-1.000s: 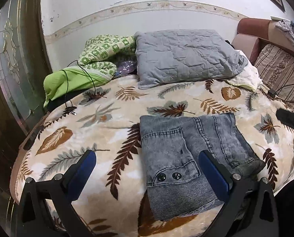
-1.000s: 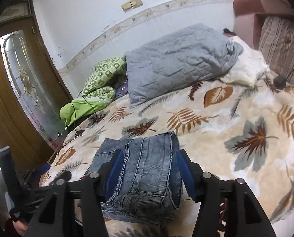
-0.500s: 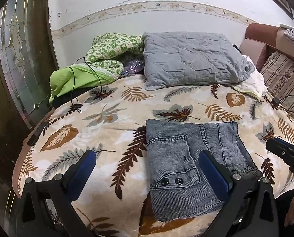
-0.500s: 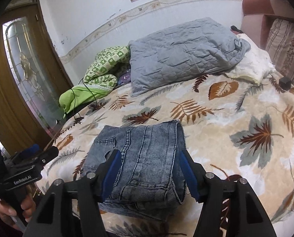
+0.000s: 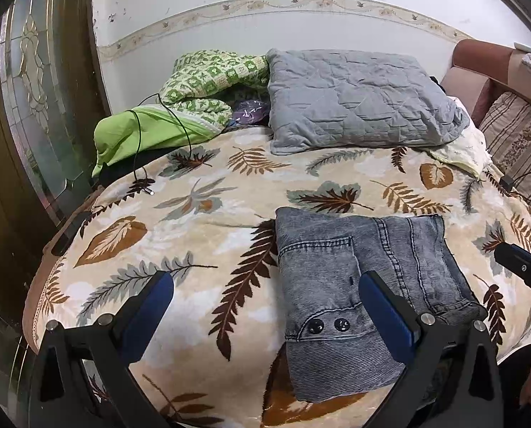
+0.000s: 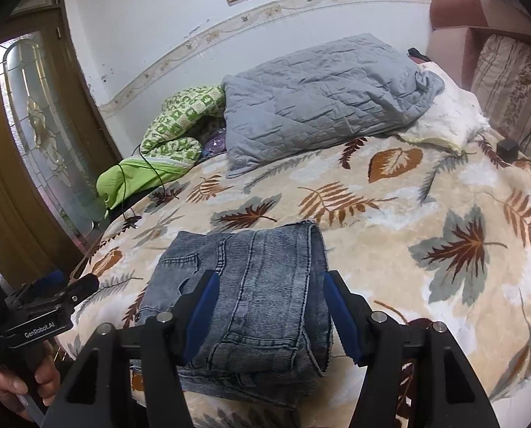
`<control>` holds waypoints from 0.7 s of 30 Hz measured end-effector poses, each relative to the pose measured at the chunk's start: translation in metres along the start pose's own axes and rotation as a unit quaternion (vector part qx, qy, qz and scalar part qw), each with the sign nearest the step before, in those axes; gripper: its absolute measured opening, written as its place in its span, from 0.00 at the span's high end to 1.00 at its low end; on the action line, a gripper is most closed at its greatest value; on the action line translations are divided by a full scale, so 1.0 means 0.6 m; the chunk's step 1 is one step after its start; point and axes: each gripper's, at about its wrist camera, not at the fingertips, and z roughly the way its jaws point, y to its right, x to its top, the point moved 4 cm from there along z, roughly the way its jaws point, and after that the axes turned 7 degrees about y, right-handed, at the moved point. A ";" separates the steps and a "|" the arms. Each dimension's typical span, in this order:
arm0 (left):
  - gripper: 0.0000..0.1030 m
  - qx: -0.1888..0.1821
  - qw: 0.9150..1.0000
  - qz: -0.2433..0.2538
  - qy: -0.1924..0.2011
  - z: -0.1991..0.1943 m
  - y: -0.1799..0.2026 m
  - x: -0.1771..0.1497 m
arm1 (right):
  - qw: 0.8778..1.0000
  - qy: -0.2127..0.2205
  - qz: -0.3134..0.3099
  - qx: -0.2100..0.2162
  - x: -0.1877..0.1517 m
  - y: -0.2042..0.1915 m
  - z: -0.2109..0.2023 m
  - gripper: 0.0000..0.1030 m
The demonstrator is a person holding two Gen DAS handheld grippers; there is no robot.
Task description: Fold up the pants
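Ribbed grey denim pants [image 5: 365,285], folded to a thick rectangle, on fuzzy leaf-print bed [image 5: 194,214]. Both hand-held grippers, left [image 5: 265,314] & right [image 6: 269,306], jaws apart, empty.

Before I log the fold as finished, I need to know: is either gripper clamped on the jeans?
No, the folded jeans lie free on the leaf-print blanket, with the left gripper and the right gripper both open.

Left wrist: near, over the bed [image 5: 201,221] foot, facing the wall.
Right wrist: close above the folded jeans [image 6: 251,285].
Shared: jeans, grey pillow [image 5: 358,100].
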 end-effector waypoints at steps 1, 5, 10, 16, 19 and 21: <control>0.00 0.001 1.000 0.000 -0.001 0.002 -0.001 -0.001 | 1.000 -0.001 0.001 -0.001 0.000 0.001 0.001 0.37; 0.00 0.002 1.000 -0.001 -0.005 0.007 -0.003 -0.005 | 1.000 0.000 0.003 -0.002 0.001 0.002 0.001 0.37; 0.00 0.001 1.000 0.000 -0.011 0.014 -0.003 -0.010 | 1.000 -0.004 0.000 -0.003 0.000 0.001 0.003 0.37; 0.00 0.001 1.000 -0.001 -0.015 0.019 -0.003 -0.015 | 1.000 -0.004 -0.002 -0.003 -0.001 -0.002 0.003 0.37; 0.00 0.001 1.000 -0.001 -0.017 0.022 -0.002 -0.017 | 1.000 -0.003 -0.002 -0.004 0.000 -0.002 0.003 0.37; 0.00 0.000 1.000 0.000 -0.018 0.024 -0.002 -0.019 | 1.000 -0.004 -0.002 -0.004 0.000 -0.002 0.005 0.37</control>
